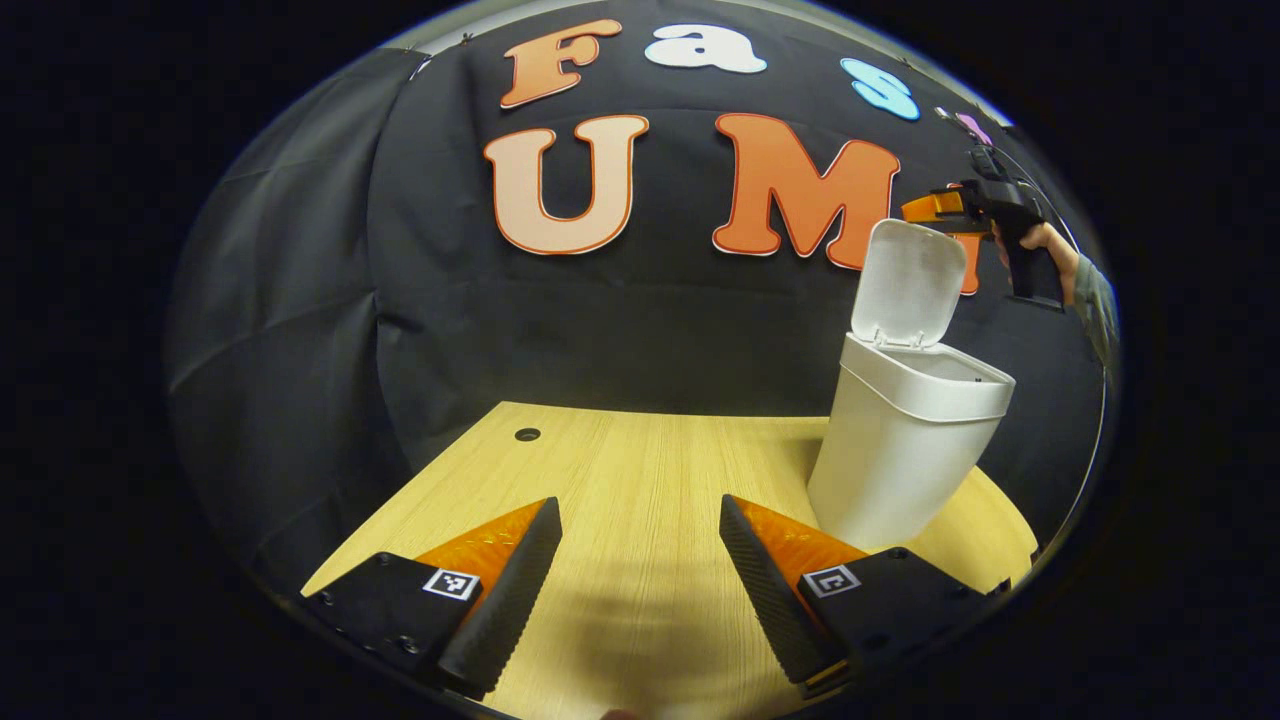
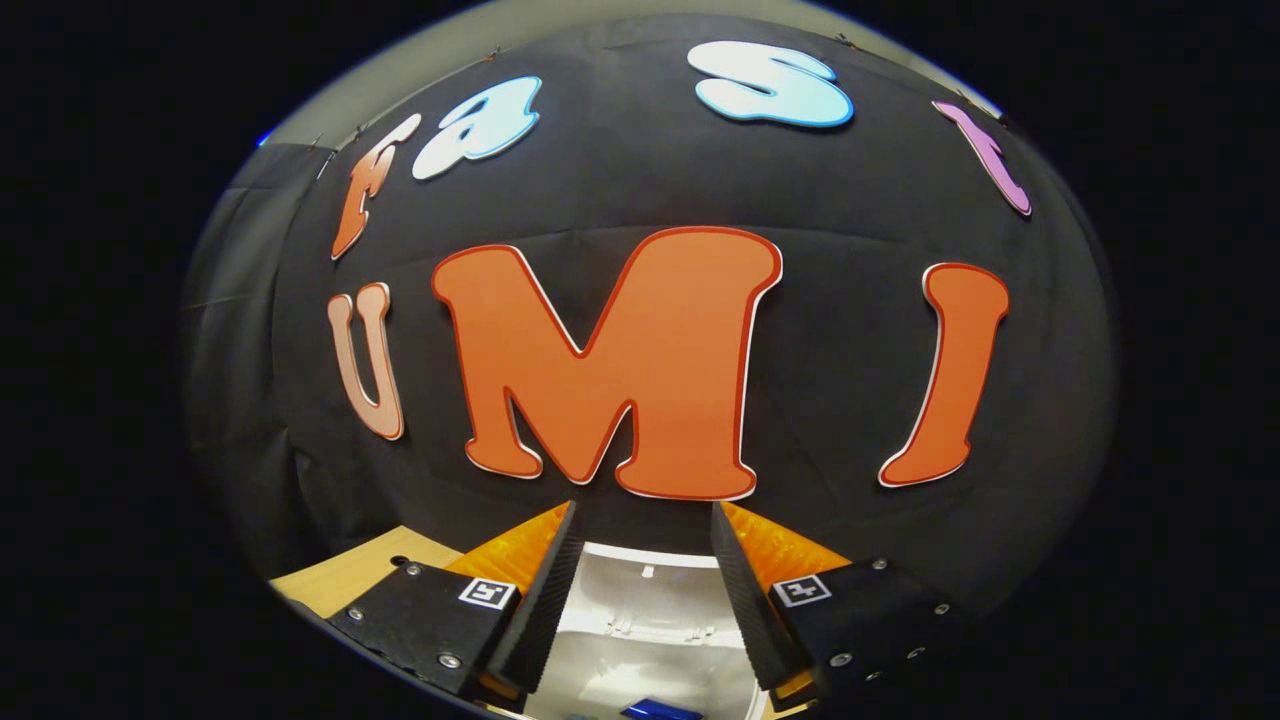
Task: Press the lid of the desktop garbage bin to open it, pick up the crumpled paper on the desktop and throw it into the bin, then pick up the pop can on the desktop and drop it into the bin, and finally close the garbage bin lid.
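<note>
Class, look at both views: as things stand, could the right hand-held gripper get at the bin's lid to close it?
Probably yes. The right hand-held gripper hangs just above the raised lid, its jaws open, and nothing stands between them.

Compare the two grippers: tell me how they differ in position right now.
The left gripper hangs low over the bare wooden table, beside the bin. The right gripper is held high, above the raised lid, looking down into the bin. Both have jaws open and hold nothing.
</note>
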Tool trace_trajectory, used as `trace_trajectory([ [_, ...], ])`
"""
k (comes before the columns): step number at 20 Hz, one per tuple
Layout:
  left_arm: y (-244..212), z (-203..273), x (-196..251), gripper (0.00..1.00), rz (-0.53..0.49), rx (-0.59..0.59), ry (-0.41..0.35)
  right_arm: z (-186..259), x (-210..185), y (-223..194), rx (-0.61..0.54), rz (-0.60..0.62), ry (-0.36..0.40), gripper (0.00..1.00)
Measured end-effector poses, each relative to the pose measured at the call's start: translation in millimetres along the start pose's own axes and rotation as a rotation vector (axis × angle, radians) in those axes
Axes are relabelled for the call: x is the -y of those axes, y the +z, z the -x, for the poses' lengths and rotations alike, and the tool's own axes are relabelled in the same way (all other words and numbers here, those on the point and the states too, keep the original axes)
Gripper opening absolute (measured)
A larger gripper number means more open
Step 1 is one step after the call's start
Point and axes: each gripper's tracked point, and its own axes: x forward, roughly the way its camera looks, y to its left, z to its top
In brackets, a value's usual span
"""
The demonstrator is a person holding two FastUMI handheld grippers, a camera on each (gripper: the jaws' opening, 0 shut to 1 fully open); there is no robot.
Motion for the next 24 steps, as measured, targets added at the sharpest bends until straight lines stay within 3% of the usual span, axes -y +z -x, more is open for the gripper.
trace_trajectory([
  [4, -0.8, 2.6, -0.5, 1.00, -0.015, -0.004, -0.012, 16.1, -10.6, -22.1, -0.081, -0.024, 0.035, 0.78],
  [11, -4.3, 2.9, -1.3, 1.00, -0.013, -0.015, -0.033, 39.9, -16.8, -51.2, -0.148, 0.015, 0.016, 0.78],
  [24, -12.9, 1.8, 4.4, 1.00, -0.032, -0.040, -0.086, 79.6, -26.7, -120.9, -0.291, -0.029, 0.003, 0.80],
])
